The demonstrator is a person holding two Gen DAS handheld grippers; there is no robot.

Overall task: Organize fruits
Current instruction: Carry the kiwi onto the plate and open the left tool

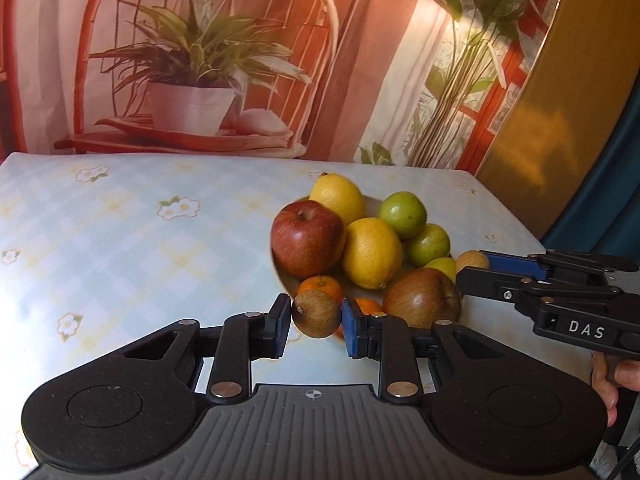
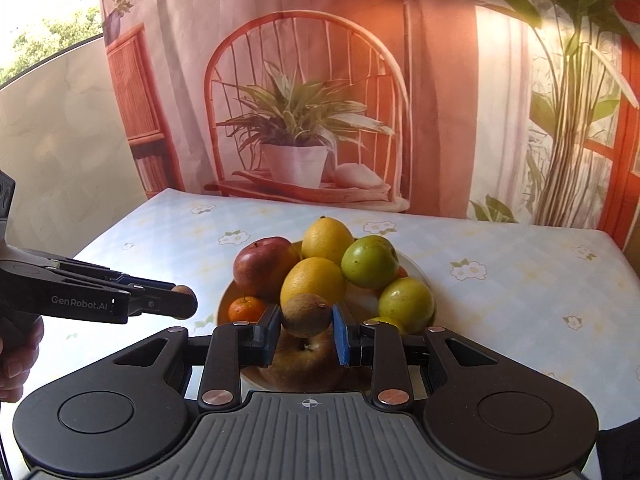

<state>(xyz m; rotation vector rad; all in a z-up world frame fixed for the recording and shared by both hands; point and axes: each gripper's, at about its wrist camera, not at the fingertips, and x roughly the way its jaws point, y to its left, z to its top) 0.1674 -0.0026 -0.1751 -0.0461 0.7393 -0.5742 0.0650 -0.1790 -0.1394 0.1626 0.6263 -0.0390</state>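
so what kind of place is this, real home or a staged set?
Probably a staged home-style set: a table under a floral cloth, a plate of fruit, and behind it a printed backdrop showing a chair and potted plant.

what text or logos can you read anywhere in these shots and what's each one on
"DAS": white letters on the side of the right gripper, seen from the left wrist view.
"GenRobot.AI": pale print on the side of the left gripper, seen from the right wrist view.
No other readable text; the flowered tablecloth and printed backdrop carry none.
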